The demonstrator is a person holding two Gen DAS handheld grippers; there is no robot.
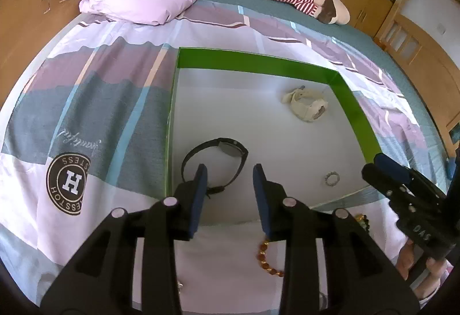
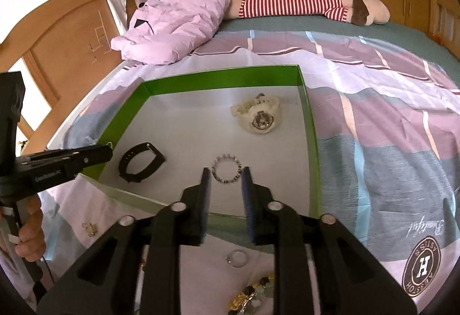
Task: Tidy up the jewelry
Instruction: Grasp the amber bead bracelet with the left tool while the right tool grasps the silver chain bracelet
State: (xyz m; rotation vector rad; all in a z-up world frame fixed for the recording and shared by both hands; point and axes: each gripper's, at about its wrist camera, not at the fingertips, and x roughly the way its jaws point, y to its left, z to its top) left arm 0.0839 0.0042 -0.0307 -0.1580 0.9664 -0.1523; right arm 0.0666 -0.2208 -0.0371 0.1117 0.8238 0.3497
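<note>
1. Shallow green-walled cardboard tray with a white floor sits on the bed and holds three pieces: a cream chunky plastic watch toward the far right corner, a black rubber-strap watch near the left wall, and a small beaded bracelet of pale and dark beads near the front edge.
2. All three lie apart from each other on the tray floor.
3. My right gripper hovers above the beaded bracelet, jaws apart, gripping nothing.
4. My left gripper hangs over the tray's near-left part by the black watch, jaws wide, empty.
5. Outside the tray, on the near side: an amber bead bracelet, a thin silver ring, a small silver trinket, and a heap of gold and dark beaded pieces.
6. Everything rests on a patchwork bedspread in pink, grey and white.
7. At the far end: a crumpled lilac duvet and a plush toy in a red-and-white striped shirt.
</note>
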